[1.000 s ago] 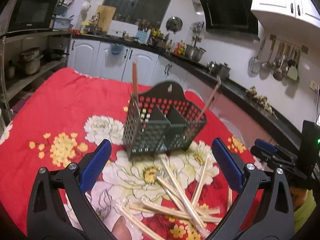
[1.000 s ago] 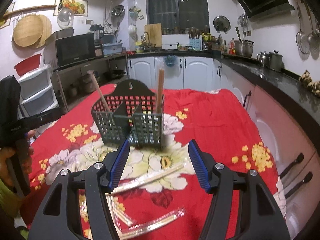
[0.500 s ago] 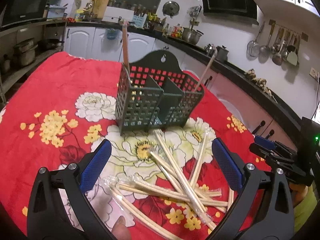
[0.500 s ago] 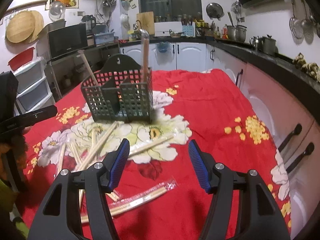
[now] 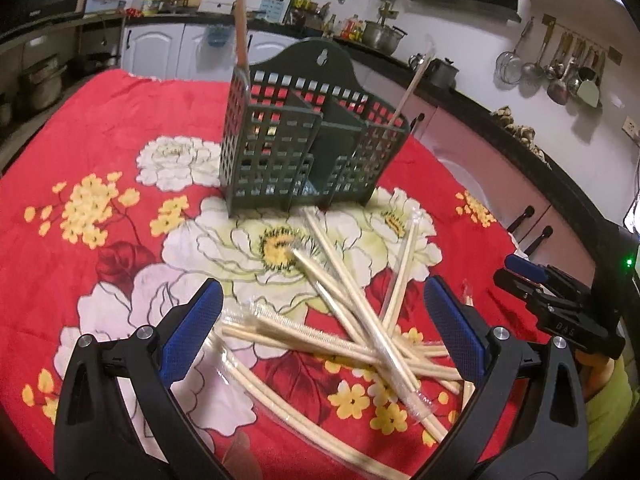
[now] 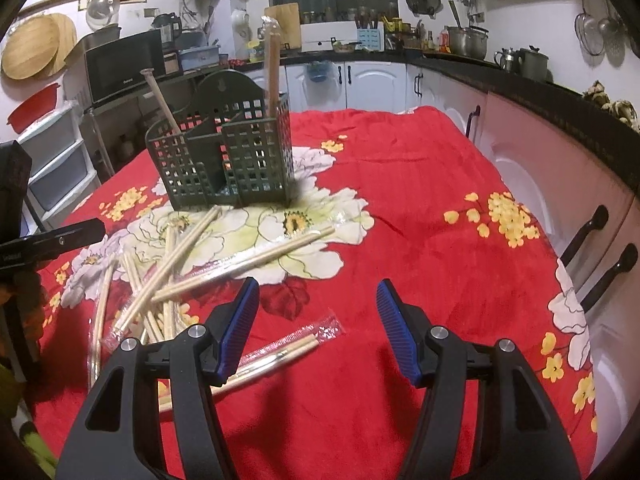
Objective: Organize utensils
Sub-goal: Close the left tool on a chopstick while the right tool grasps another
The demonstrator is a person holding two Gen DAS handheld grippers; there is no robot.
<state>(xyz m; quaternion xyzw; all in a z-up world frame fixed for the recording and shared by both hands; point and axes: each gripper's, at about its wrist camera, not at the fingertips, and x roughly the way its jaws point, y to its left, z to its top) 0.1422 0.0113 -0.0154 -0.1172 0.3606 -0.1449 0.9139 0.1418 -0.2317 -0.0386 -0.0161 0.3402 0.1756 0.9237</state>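
The dark green perforated plastic utensil caddy [image 5: 308,136] stands at twelve o'clock on the red floral tablecloth [image 5: 100,128]. Left gripper [image 5: 320,324], jaws spread, hovers over the wrapped wooden chopstick pile [image 5: 352,320]; right gripper [image 6: 318,328], jaws spread, holds nothing. The pick-up step appears to be in hand: next, pinch one wrapped pair.

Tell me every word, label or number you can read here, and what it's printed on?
Nothing reads with certainty.
Microwave: small brand word on its door, too blurred.
Left gripper: pale lettering on its arm, too small.
Right gripper: faint marking, possibly "DAS", unsure.
Blue box on the counter: print unreadable.
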